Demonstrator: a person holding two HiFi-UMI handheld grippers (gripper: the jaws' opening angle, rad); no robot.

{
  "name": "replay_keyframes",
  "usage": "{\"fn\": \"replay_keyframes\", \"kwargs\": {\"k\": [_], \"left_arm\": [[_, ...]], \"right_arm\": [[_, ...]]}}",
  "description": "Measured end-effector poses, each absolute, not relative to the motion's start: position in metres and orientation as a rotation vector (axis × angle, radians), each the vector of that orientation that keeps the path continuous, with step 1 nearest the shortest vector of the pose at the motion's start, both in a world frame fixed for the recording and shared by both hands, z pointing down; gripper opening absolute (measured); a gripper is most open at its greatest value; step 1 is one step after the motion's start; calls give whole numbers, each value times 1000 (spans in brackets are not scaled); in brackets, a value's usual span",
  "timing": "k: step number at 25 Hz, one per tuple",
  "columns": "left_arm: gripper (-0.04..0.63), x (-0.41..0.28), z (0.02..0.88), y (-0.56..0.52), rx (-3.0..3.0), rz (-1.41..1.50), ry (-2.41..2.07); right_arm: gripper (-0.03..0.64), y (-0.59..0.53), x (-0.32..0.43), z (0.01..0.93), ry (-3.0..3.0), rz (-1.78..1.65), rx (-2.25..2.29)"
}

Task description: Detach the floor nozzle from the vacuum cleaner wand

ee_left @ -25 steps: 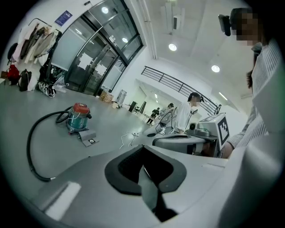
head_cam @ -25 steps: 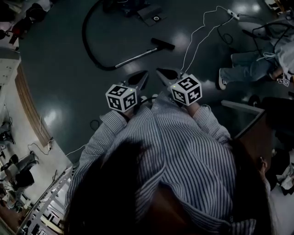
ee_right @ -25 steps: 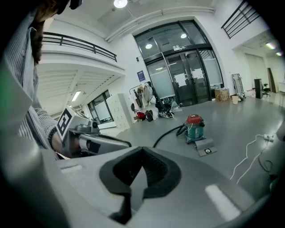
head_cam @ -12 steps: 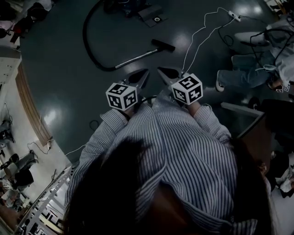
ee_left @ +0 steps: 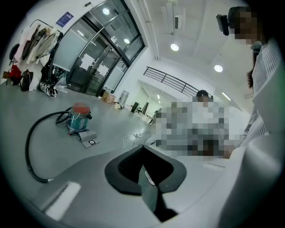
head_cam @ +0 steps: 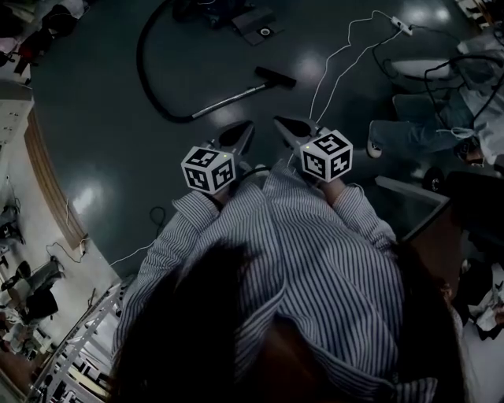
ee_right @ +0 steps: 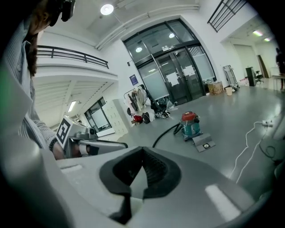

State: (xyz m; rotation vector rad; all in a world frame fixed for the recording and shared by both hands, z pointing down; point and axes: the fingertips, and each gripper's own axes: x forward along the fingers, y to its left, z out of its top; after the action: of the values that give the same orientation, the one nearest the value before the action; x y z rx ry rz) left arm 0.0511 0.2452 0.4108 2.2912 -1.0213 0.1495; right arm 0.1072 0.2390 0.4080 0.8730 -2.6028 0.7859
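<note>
The black floor nozzle [head_cam: 276,77] lies on the dark floor, still joined to the silver wand [head_cam: 228,98]. The wand runs into a black hose [head_cam: 146,71] that curves back to the vacuum canister [head_cam: 206,9]. The canister [ee_left: 78,119] is teal with a red lid and shows in both gripper views [ee_right: 190,124]. My left gripper [head_cam: 245,127] and right gripper [head_cam: 278,123] are side by side in front of my chest. Both point toward the wand from well short of it. The left gripper [ee_left: 144,160] and the right gripper [ee_right: 142,162] are shut with nothing in them.
A grey flat plate [head_cam: 260,25] lies beside the canister. White cables with a power strip [head_cam: 402,27] trail across the floor on the right. A seated person's legs [head_cam: 417,130] are at the right, and a dark table edge [head_cam: 413,206] is near my right side.
Both grippers have drifted slightly forward and rightward together, jaws still shut. The person's legs at the right have shifted.
</note>
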Motion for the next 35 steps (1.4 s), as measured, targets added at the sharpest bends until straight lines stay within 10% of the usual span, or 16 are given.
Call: {"fn": "replay_keyframes", "kwargs": {"k": [35], "left_arm": [[6, -69, 468, 14, 2291, 359, -824]], "right_arm": [[2, -6, 32, 438, -2484, 1007, 1190]]}}
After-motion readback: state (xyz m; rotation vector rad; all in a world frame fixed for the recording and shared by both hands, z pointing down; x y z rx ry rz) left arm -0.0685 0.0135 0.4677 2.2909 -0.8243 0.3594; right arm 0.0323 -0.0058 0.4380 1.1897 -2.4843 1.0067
